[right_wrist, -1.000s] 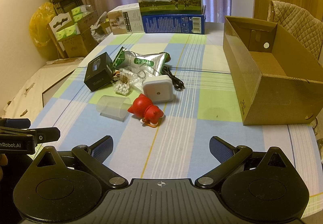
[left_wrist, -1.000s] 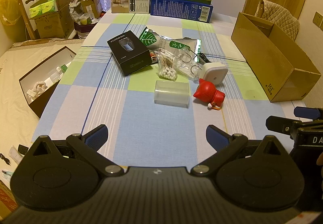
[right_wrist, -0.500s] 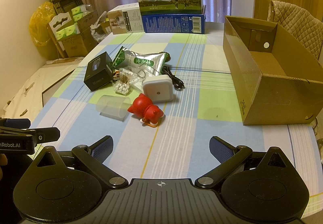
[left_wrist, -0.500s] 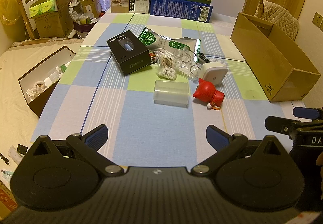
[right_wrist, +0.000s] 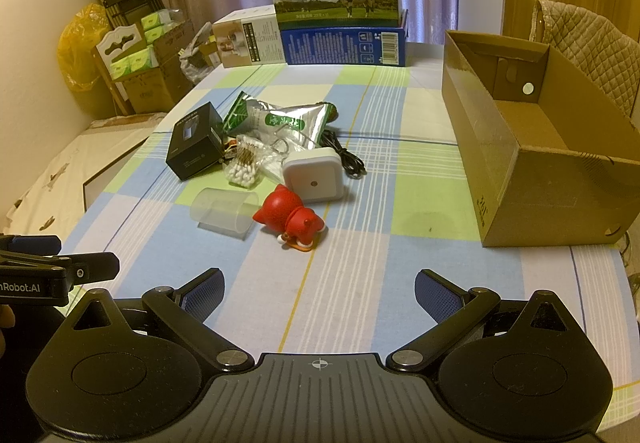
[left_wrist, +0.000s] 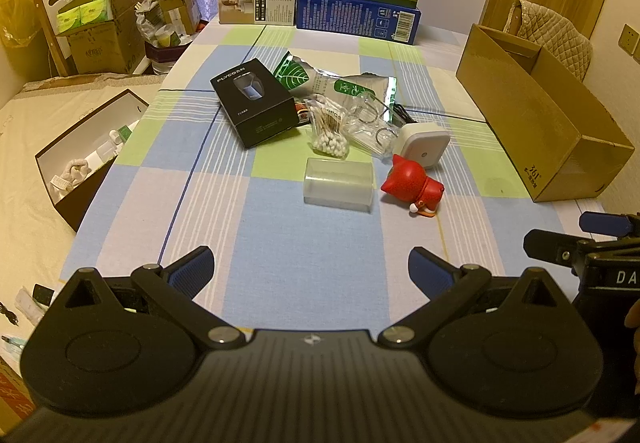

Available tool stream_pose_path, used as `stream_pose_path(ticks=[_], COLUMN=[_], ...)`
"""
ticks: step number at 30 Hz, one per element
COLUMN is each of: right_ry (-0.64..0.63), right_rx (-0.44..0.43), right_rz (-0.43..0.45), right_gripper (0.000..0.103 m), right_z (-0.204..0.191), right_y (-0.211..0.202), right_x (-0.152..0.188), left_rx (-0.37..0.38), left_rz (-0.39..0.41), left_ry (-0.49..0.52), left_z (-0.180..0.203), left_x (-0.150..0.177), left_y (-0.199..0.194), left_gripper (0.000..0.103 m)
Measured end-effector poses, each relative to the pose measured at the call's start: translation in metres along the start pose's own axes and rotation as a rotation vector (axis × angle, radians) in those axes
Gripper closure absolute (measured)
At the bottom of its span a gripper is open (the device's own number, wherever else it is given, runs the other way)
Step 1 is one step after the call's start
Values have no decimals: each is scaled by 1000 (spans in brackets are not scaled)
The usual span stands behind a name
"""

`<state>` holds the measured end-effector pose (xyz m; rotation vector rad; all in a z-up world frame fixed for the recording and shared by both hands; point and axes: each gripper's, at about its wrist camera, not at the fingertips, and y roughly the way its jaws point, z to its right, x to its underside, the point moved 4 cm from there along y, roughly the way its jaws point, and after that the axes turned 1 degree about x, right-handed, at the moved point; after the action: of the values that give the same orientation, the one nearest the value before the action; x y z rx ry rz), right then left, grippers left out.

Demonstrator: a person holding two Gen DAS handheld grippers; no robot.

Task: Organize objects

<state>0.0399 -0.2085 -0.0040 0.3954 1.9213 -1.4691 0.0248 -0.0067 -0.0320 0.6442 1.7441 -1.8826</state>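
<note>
Both grippers' jaws wide apart, empty, one red cat figurine (right_wrist: 290, 219), one cardboard box (right_wrist: 520, 167), one black box (left_wrist: 256, 107)

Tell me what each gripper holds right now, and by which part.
Nothing is held. The left gripper and right gripper are both open above the tablecloth.

the left claw (left_wrist: 310, 267) hangs wide open and empty above a checked desk (left_wrist: 312, 283), where a red cat figure (left_wrist: 412, 185) lies beside a clear plastic case (left_wrist: 338, 185), a black box (left_wrist: 254, 107) and cotton swabs (left_wrist: 330, 129); an open cardboard box (left_wrist: 536, 115) stands at right.
</note>
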Motion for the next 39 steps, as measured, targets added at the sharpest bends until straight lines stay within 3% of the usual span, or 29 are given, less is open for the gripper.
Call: stream_pose_path(ticks=[33, 39], right_ry=[0, -14], right_rx=[-8, -3], right_rz=[2, 7], right_gripper=[3, 3], right_z=[-2, -2], right_y=[0, -1], right_x=[1, -2], left_rx=[-2, -43], left_rz=[-10, -17], left_ry=[-25, 2], left_z=[-2, -4], left_x=[3, 0], left_y=[4, 1], left_gripper=[1, 1])
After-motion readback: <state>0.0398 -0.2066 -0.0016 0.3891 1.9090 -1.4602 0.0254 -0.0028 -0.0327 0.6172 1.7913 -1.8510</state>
